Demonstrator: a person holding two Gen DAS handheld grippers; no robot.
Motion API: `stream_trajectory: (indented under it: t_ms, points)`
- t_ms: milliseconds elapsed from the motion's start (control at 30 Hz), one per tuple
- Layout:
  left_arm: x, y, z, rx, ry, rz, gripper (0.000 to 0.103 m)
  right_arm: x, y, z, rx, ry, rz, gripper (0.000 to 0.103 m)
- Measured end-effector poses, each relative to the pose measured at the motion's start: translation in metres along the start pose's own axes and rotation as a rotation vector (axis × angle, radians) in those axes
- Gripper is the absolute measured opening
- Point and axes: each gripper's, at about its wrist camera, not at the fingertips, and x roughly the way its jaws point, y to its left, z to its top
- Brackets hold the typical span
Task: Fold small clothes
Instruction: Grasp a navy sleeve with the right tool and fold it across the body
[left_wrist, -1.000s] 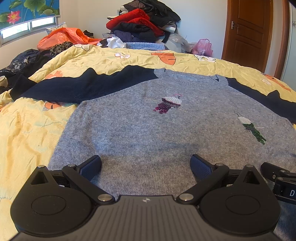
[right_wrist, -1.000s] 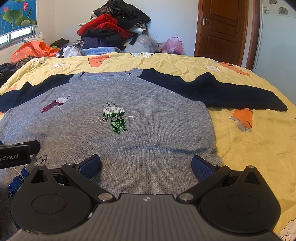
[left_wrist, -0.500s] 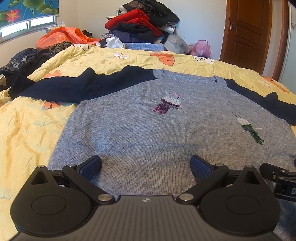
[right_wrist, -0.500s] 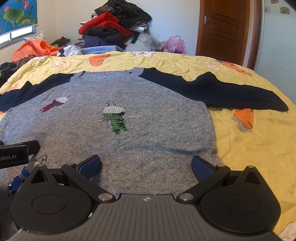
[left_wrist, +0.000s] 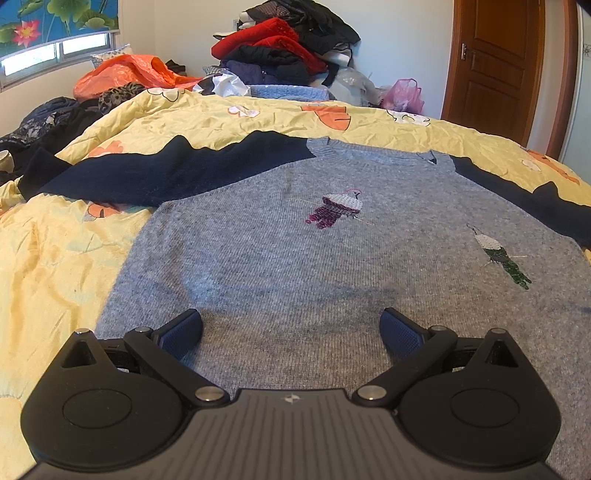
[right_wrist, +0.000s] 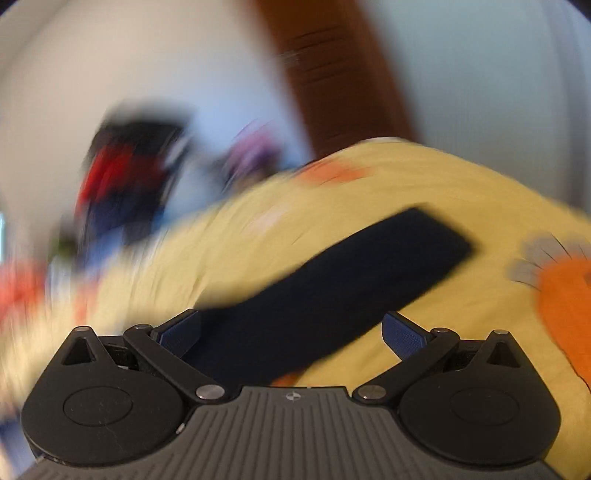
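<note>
Both grippers are spread wide, gripping nothing. Left gripper (left_wrist: 291, 328) hovers low over the hem of one grey sweater (left_wrist: 332, 266), which lies flat, front up, on the yellow quilt (left_wrist: 48, 266), two navy sleeves stretched out to either side. Two embroidered figures show on its chest: one purple (left_wrist: 334, 209), one green (left_wrist: 504, 260). Right gripper (right_wrist: 291, 330) sits over one navy sleeve (right_wrist: 332, 291) on the quilt; that view is heavily blurred. One clothes pile (left_wrist: 280, 48) rises behind, beside one wooden door (left_wrist: 495, 66).
</note>
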Motion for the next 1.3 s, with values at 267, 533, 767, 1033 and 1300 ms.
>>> stream_trajectory:
  t_ms: [267, 533, 767, 1033, 1300]
  points:
    - [0.0, 0.0, 0.0, 0.0, 0.0, 0.0, 0.103, 0.037, -0.105, 0.036, 0.417, 0.041, 0.002, 0.075]
    - [0.0, 0.0, 0.0, 0.001, 0.0, -0.001, 0.103, 0.06, -0.114, 0.037, 0.483, 0.0, -0.006, 0.043]
    - [0.0, 0.0, 0.0, -0.003, -0.001, -0.003, 0.103, 0.041, -0.071, 0.043, 0.314, -0.069, -0.054, 0.012]
    - [0.001, 0.002, 0.001, -0.011, -0.003, -0.005, 0.103, 0.0, 0.145, -0.031, -0.188, 0.019, 0.373, 0.012]
    - [0.001, 0.003, 0.0, -0.007, -0.003, -0.01, 0.103, 0.049, 0.251, -0.17, -0.439, 0.303, 0.348, 0.026]
